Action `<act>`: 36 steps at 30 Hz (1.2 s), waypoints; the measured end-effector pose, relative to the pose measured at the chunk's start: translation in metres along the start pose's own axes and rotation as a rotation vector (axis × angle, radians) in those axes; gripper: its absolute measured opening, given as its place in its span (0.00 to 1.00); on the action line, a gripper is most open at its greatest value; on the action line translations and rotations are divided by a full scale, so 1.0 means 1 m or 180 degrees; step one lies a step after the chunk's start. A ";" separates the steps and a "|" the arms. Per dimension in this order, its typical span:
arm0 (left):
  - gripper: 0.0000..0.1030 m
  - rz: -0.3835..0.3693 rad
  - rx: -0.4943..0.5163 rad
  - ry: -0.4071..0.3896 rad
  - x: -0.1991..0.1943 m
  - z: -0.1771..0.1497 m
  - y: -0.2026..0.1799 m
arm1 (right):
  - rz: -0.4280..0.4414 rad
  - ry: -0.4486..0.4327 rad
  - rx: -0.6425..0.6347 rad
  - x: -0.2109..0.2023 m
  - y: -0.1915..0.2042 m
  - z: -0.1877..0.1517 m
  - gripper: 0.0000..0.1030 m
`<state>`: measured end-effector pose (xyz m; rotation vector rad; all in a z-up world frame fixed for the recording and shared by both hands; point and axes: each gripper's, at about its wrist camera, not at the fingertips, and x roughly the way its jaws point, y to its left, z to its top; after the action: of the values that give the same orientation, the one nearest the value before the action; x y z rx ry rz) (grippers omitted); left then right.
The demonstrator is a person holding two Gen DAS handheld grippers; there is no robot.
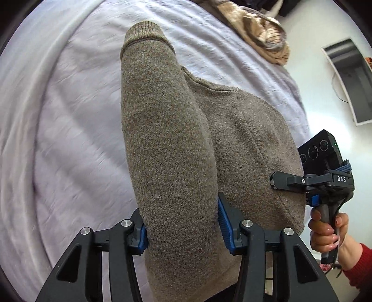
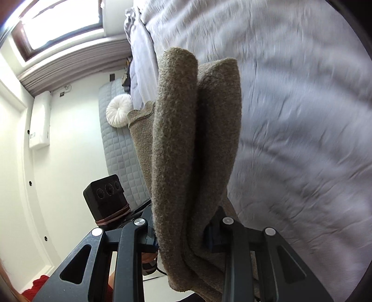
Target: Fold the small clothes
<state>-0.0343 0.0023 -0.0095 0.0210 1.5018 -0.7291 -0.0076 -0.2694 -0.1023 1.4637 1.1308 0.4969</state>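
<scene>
Holding the brown knit sweater [image 1: 167, 139] off the lilac bedsheet [image 1: 58, 116], I have my left gripper [image 1: 183, 228] pinching a thick folded sleeve between its blue pads. Right of that, my right gripper [image 2: 181, 237] clamps the sweater's bunched layers. Past the sweater, a tan crumpled garment [image 1: 260, 30] lies on the sheet.

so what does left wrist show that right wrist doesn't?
Left wrist only: a tan striped cloth at the far edge of the bed, and a hand with a red sleeve holding the right gripper.

Right wrist only: a window, a round white cushion and a grey quilted mattress.

Both: the brown sweater clamped in each gripper, over the pale bedsheet.
</scene>
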 end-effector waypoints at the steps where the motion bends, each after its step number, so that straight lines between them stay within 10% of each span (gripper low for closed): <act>1: 0.49 0.0021 -0.0036 0.0009 0.002 -0.004 0.005 | -0.0013 0.0035 0.0019 0.008 -0.002 -0.001 0.30; 7: 0.49 0.0232 -0.0336 0.0037 0.025 -0.021 0.045 | -0.0400 0.0160 0.0019 0.045 -0.016 0.006 0.33; 16: 0.53 0.0838 -0.0699 -0.0276 -0.015 -0.040 0.085 | -0.1826 -0.0385 -0.0138 -0.008 -0.003 0.019 0.42; 24: 0.53 0.0686 -0.0376 -0.0363 -0.020 -0.038 0.048 | -0.1717 -0.0174 -0.0276 -0.009 0.009 -0.014 0.41; 25: 0.53 0.0657 -0.0351 -0.0350 -0.017 -0.037 0.041 | -0.1740 -0.0126 -0.0260 -0.007 0.002 -0.021 0.28; 27: 0.53 0.0597 -0.0295 -0.0318 -0.008 -0.036 0.029 | -0.1928 -0.0105 -0.0357 -0.001 0.004 -0.028 0.08; 36: 0.60 0.0732 -0.0434 -0.0129 0.043 -0.054 0.033 | -0.2604 -0.0075 -0.0657 0.010 -0.025 -0.035 0.10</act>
<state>-0.0712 0.0344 -0.0681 0.0740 1.4785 -0.4397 -0.0409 -0.2462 -0.1199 0.7262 1.4851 0.0141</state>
